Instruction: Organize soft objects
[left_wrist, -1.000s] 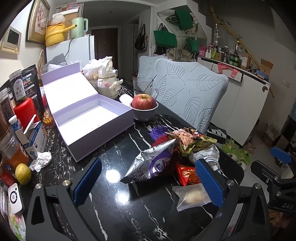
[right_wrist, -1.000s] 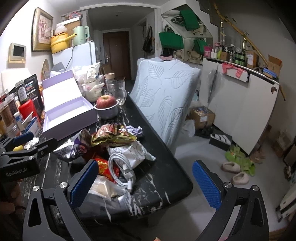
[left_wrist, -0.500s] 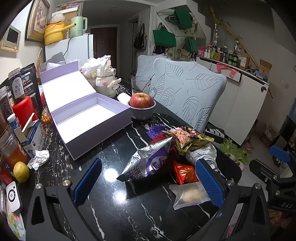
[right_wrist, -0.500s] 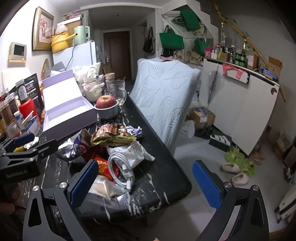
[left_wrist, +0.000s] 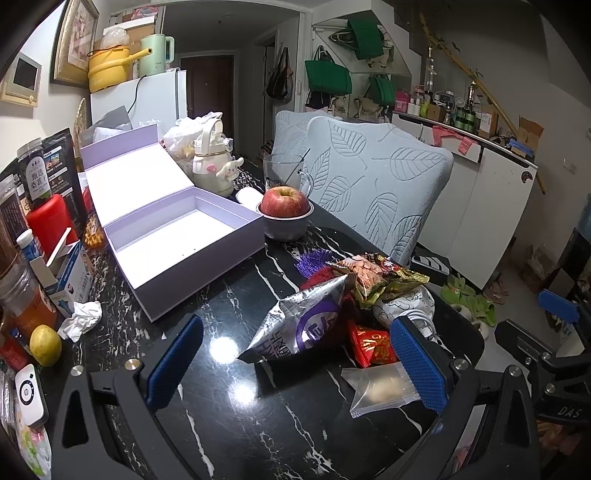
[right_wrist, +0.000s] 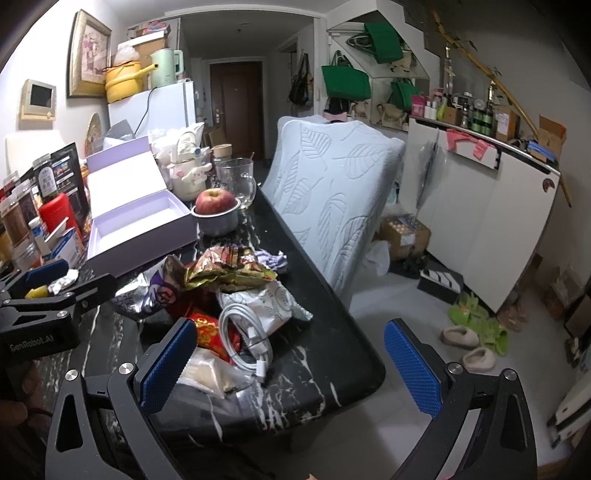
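A pile of snack packets lies on the black marble table (left_wrist: 229, 295): a silver and purple bag (left_wrist: 299, 325), a red packet (left_wrist: 371, 343), a gold nut packet (left_wrist: 373, 273), a clear packet (left_wrist: 380, 387) and a white bag with a coiled white cable (right_wrist: 247, 328). An open, empty lilac box (left_wrist: 177, 232) stands behind them on the left. My left gripper (left_wrist: 295, 362) is open, low over the table, just short of the pile. My right gripper (right_wrist: 291, 362) is open, at the table's near right corner by the cable. Each gripper shows in the other's view.
An apple in a grey bowl (left_wrist: 285, 218), a glass mug (left_wrist: 284, 173) and a white bottle (left_wrist: 214, 162) stand behind the box. Jars, cartons, a lemon (left_wrist: 45, 345) and crumpled paper (left_wrist: 79, 319) crowd the left edge. A leaf-patterned chair (left_wrist: 373, 188) stands at the right.
My left gripper has crept slightly forward toward the pile. The right gripper has hardly moved. Both stay open.
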